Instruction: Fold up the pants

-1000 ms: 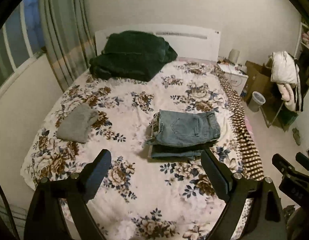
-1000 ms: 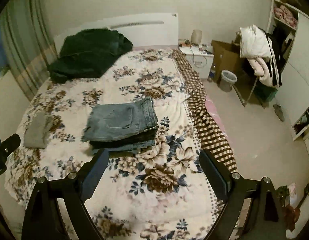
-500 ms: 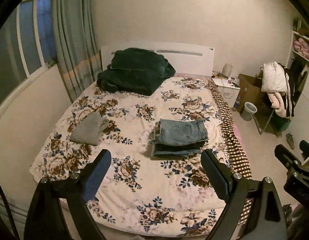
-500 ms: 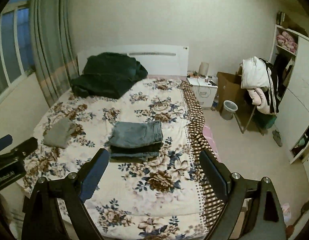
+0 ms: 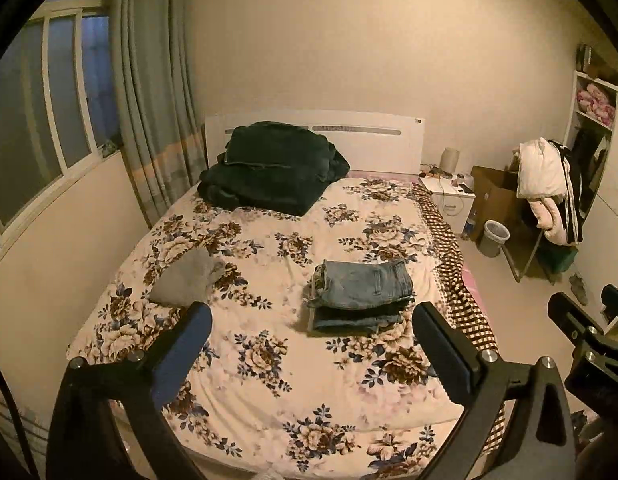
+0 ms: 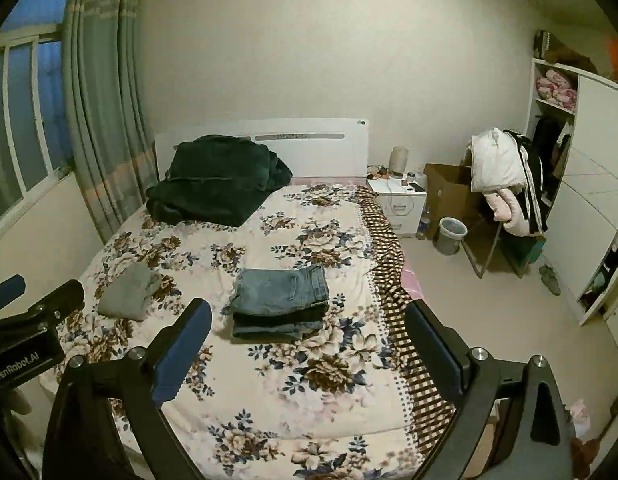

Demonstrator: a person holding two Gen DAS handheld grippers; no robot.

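Well clear of folded jeans (image 5: 359, 294), both tools.

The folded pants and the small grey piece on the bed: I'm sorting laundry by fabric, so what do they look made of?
Folded pants: most likely denim, a faded matte blue with a visible back pocket and waistband seams, stacked on darker folded jeans. Grey piece: probably a soft knit or fleece, matte, lying in rounded folds; too small to be sure.

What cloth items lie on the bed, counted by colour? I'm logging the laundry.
Folded blue denim jeans: 1
Dark folded pants under them: 1
Small grey folded garment: 1
Dark green bundled blanket: 1
Total: 4
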